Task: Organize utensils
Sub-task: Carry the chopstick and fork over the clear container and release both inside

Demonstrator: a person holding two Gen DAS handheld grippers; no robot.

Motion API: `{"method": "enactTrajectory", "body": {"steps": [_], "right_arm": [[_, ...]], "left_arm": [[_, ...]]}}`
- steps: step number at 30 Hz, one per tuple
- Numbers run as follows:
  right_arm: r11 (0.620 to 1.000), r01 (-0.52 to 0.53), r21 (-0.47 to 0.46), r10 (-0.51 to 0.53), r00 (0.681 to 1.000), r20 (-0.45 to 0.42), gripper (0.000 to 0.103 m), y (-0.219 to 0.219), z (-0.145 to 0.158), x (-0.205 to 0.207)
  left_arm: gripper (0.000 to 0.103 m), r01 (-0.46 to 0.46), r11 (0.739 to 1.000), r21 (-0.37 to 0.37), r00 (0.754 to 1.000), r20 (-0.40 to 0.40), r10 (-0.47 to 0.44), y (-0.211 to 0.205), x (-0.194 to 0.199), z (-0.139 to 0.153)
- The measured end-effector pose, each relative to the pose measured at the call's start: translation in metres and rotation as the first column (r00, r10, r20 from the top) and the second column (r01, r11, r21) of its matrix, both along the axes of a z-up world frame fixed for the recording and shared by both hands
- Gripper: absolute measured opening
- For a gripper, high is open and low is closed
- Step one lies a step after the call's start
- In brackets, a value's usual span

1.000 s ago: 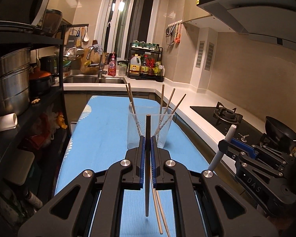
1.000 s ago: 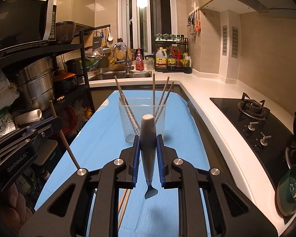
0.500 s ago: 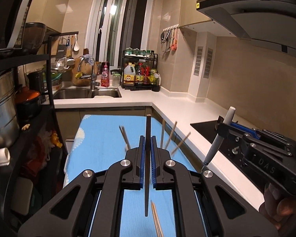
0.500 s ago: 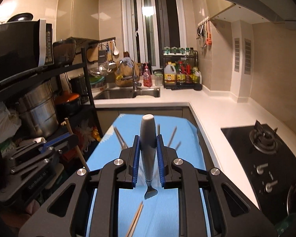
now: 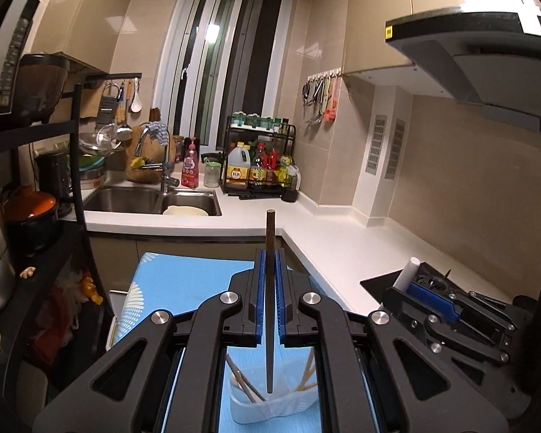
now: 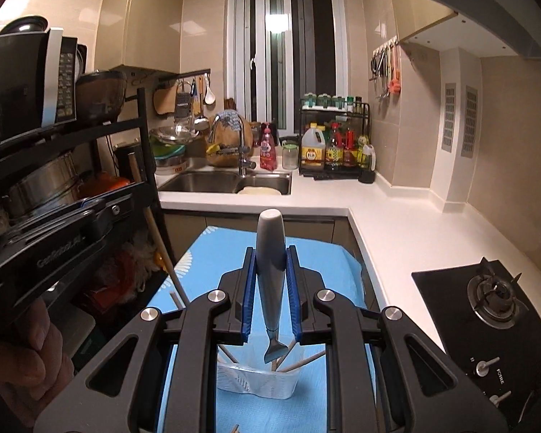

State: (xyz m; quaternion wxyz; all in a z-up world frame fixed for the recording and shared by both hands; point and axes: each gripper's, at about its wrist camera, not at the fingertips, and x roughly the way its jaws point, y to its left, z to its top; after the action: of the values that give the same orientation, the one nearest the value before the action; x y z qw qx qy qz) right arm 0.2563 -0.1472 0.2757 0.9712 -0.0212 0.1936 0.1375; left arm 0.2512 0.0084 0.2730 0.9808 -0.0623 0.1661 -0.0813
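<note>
My left gripper [image 5: 269, 270] is shut on a dark brown chopstick [image 5: 270, 288], held upright with its thin tip pointing down over a clear plastic cup [image 5: 270, 406] that holds several light wooden chopsticks [image 5: 243, 382]. My right gripper [image 6: 270, 274] is shut on a grey-handled utensil [image 6: 270, 274], head down just above the same cup [image 6: 256, 379]. The right gripper also shows at the right of the left wrist view [image 5: 440, 299]. The left gripper with its chopstick shows at the left of the right wrist view [image 6: 65, 238].
The cup stands on a blue cloth-covered board [image 6: 306, 263]. A loose chopstick end [image 6: 234, 428] lies on it near me. A white L-shaped counter [image 6: 396, 223] with a sink [image 6: 227, 180] and a gas hob [image 6: 494, 296] lies right; a black pot rack [image 5: 36, 216] stands left.
Both grippers have risen and moved forward over the cup, which has slid from ahead of the fingers to below them. Both still grip their utensils.
</note>
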Motion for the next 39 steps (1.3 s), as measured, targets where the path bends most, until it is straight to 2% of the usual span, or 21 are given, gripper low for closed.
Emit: {"method": "enactTrajectory", "body": {"steps": [7,15,16,18,19,20,21,32,39], "right_arm": [[1.000,-0.006,-0.015,0.005,0.998,-0.061,0.017,-0.002,-0.037,0.023],[0.999,-0.027,-0.037,0.023,0.993,-0.114,0.017,0.004,-0.060,0.034],[0.999,-0.030,-0.039,0.025,0.993,-0.115,0.019,0.005,-0.061,0.034],[0.999,-0.031,-0.039,0.026,0.994,-0.108,0.032,0.004,-0.059,0.030],[0.999,-0.030,-0.035,0.026,0.994,-0.102,0.033,0.002,-0.058,0.027],[0.999,-0.028,-0.030,0.025,0.995,-0.098,0.033,0.001,-0.056,0.024],[0.999,-0.024,-0.028,0.021,0.995,-0.094,0.033,-0.002,-0.054,0.021],[1.000,0.005,0.003,-0.005,0.999,-0.045,0.033,-0.018,-0.038,-0.046],[0.999,0.018,0.032,-0.016,0.999,-0.047,0.032,-0.022,-0.057,-0.107]], "left_arm": [[0.006,0.023,0.999,0.038,0.997,-0.075,-0.020,-0.011,0.032,-0.047],[0.006,0.037,0.997,0.063,0.989,-0.143,-0.028,-0.016,0.043,-0.073],[0.006,0.048,0.997,0.068,0.988,-0.153,-0.037,-0.018,0.044,-0.075],[0.007,0.067,0.995,0.072,0.984,-0.172,-0.054,-0.020,0.044,-0.076],[0.011,0.071,0.995,0.070,0.983,-0.173,-0.058,-0.020,0.043,-0.074],[0.021,0.069,0.995,0.066,0.985,-0.166,-0.057,-0.020,0.040,-0.073],[0.022,0.064,0.996,0.063,0.986,-0.157,-0.054,-0.018,0.036,-0.071],[0.022,0.030,0.998,0.058,0.991,-0.131,-0.022,-0.012,-0.022,-0.064],[0.022,0.027,0.998,0.052,0.990,-0.139,-0.019,-0.005,-0.073,-0.077]]}}
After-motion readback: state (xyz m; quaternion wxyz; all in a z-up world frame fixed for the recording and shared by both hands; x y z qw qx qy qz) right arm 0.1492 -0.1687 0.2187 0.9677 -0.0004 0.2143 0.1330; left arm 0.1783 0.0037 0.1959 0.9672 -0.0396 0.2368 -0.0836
